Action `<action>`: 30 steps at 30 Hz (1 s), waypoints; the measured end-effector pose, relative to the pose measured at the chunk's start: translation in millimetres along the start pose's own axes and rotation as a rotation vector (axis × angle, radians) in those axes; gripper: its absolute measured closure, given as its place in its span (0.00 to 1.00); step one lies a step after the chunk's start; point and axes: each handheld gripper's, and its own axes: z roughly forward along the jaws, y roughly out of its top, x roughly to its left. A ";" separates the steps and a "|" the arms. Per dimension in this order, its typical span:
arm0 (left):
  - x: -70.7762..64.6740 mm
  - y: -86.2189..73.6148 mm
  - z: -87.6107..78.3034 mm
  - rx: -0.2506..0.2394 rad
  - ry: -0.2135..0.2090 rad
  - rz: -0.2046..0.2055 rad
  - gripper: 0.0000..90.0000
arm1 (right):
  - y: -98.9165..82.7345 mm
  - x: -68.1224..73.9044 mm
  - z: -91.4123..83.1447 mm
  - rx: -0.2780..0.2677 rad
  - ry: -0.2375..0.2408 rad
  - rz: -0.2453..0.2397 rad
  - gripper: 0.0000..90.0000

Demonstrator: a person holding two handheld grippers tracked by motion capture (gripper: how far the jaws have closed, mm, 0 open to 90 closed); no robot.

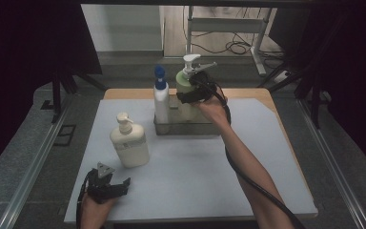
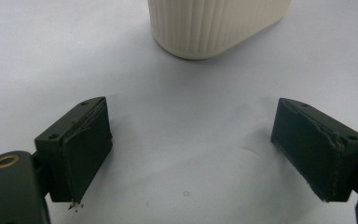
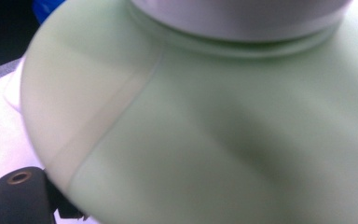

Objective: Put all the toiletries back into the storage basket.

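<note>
Right tongs (image 1: 196,91) are clamped round the shoulder of the pale green plastic pump bottle (image 1: 187,85), standing in the grey tray (image 1: 186,128). Smooth, probably heavyish, so grip below the collar. Left tongs (image 1: 108,187) idle, spread wide.

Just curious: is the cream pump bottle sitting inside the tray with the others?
No, the cream pump bottle stands alone on the table, apart from the tray.

Pale table (image 1: 248,171), cream pump bottle (image 1: 129,143), clear tray (image 1: 186,128)
</note>
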 end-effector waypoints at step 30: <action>-0.2 -0.2 0.1 -0.002 0.001 0.001 0.13 | -30.3 8.2 32.4 0.081 0.041 0.020 0.14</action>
